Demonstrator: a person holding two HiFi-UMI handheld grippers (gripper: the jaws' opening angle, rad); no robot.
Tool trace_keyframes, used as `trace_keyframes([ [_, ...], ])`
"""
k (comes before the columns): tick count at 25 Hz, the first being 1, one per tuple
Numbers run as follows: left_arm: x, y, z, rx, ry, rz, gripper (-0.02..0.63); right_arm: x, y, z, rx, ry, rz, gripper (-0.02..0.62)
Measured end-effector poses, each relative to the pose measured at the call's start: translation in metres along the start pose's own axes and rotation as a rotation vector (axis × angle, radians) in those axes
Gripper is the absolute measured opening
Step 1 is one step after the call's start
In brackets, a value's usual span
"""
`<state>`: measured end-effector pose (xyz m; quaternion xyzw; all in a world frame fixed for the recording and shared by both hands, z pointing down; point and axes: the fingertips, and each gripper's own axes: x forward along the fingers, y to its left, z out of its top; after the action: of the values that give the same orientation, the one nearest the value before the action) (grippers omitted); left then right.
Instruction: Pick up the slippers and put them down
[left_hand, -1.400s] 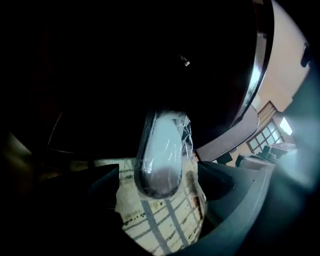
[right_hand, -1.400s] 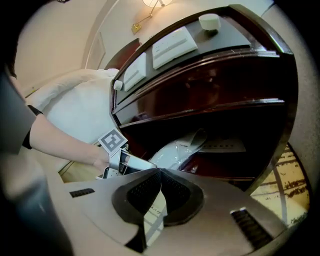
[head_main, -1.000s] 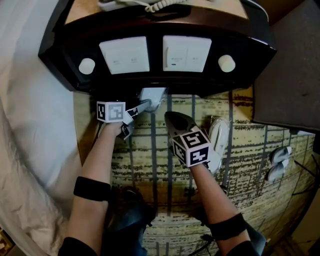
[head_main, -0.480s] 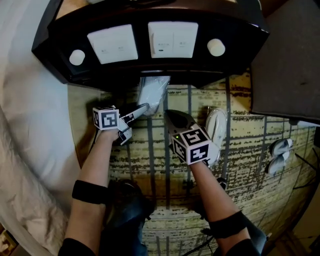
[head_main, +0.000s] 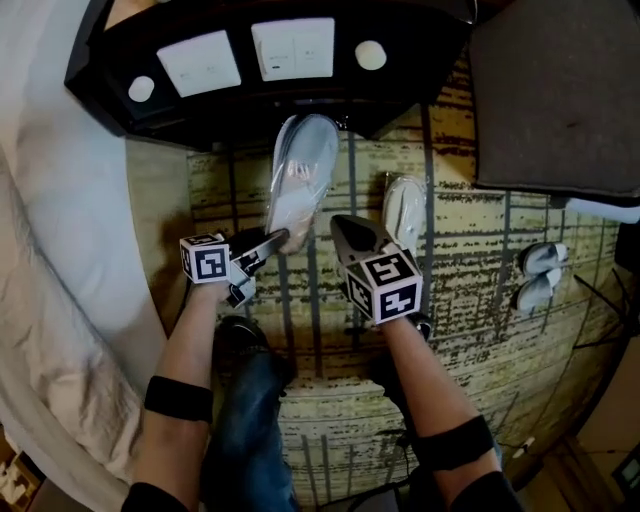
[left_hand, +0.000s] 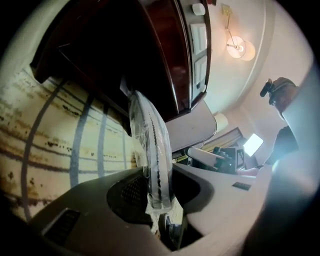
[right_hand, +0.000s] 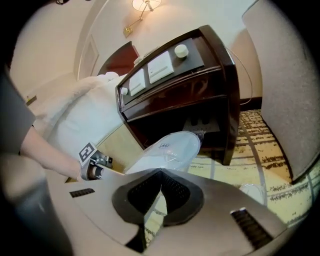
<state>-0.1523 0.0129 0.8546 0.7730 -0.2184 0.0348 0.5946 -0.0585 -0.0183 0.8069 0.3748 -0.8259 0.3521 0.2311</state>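
The left gripper (head_main: 268, 243) is clamped on the near end of a plastic-wrapped pack of slippers (head_main: 300, 170). Its fingers have just been closing, and the pack is pinched edge-on between them, the rest reaching forward past the tips toward the nightstand (head_main: 230, 105). The pack appears raised off the carpet (head_main: 480, 330), so the picking-up step is judged to be in hand and the putting-down not yet done. The right gripper (head_main: 345, 232) is shut tight, with nothing between its fingers. The held pack is seen ahead and left of its tips, and a second pack (head_main: 403, 205) lies on the carpet just right of them. The next move is likely to call for a steady carry to a bare patch, a low approach and then a release, since the slick wrap could slip in the pinch.

The carpet is yellowish, crossed by grey lines and dark streaks. A white bed (head_main: 60, 200) is well left of the left fingers. The dark nightstand with switch plates is ahead of both grippers and a grey chair (head_main: 560, 90) ahead and right. Another pair (head_main: 540, 278) is well right of the right fingers.
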Motion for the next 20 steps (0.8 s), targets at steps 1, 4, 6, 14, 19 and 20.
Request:
trace_keyframes([
  [1,0.001,-0.007,-0.012,-0.013,0.004,-0.004,0.115,-0.01,-0.002,-0.004,0.005,0.007,-0.006,0.002],
  [4,0.009,-0.021,-0.044,-0.048,0.01,-0.008,0.115,-0.034,-0.01,-0.015,0.016,0.024,-0.022,0.002],
  [6,0.017,-0.024,-0.062,-0.07,0.017,-0.007,0.115,-0.045,-0.017,-0.023,0.021,0.031,-0.033,0.002],
  [14,0.05,0.0,-0.107,-0.125,0.072,0.01,0.115,-0.055,-0.047,-0.058,0.047,0.034,-0.072,0.002],
  [19,0.068,0.026,-0.117,-0.162,0.074,0.006,0.115,-0.049,-0.065,-0.084,0.059,0.045,-0.092,0.002],
  [20,0.07,0.032,-0.12,-0.169,0.08,0.008,0.115,-0.047,-0.068,-0.089,0.061,0.049,-0.093,0.002],
])
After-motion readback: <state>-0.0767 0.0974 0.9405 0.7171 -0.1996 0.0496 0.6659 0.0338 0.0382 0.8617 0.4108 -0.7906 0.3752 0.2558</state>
